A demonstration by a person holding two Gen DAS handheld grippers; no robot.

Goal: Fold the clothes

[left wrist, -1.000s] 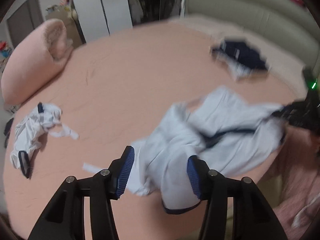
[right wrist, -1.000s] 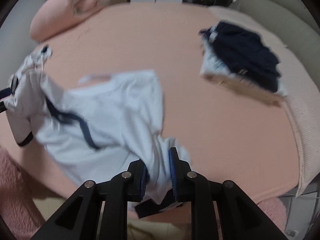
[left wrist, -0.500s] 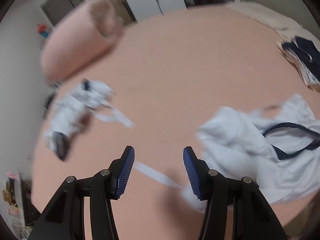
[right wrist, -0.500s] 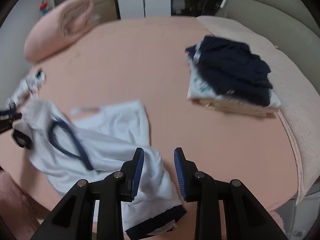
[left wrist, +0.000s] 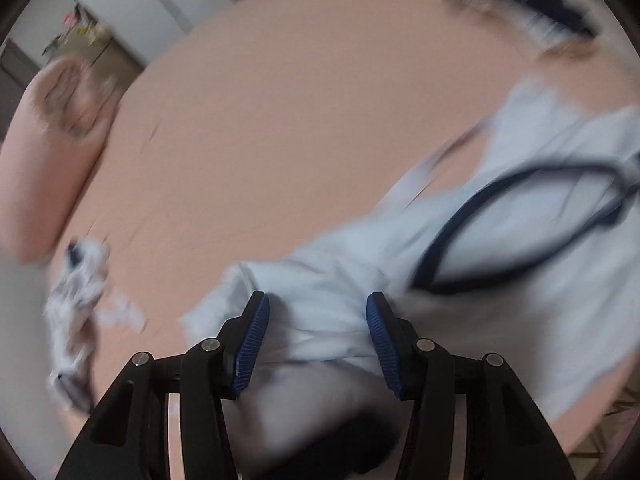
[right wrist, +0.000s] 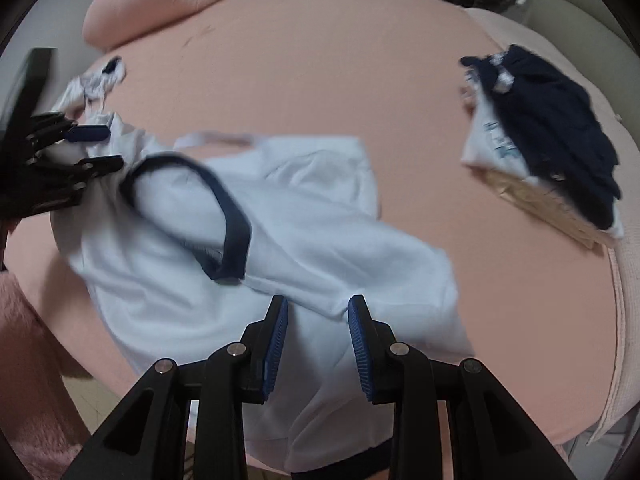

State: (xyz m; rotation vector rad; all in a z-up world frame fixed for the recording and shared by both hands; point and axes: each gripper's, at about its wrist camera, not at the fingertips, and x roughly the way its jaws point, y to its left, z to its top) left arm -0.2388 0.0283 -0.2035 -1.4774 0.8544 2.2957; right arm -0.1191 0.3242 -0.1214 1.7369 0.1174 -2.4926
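Note:
A white T-shirt with a dark blue collar [right wrist: 280, 216] lies crumpled on the pink bed near its front edge; it also shows in the left wrist view [left wrist: 500, 248]. My right gripper [right wrist: 318, 332] is open just over the shirt's near part, with cloth between the fingers. My left gripper [left wrist: 318, 336] is open over the shirt's left sleeve end; in the right wrist view it shows at the far left [right wrist: 84, 152]. The left view is motion-blurred.
A folded stack of dark and white clothes [right wrist: 552, 136] sits at the right of the pink bed [right wrist: 320, 60]. A second crumpled white garment [left wrist: 76, 296] lies at the left. A pink pillow [right wrist: 160, 4] lies at the back.
My right gripper has opened and let go of the shirt, which now lies on the bed. My left gripper swung away to the left and came back over the shirt's sleeve end.

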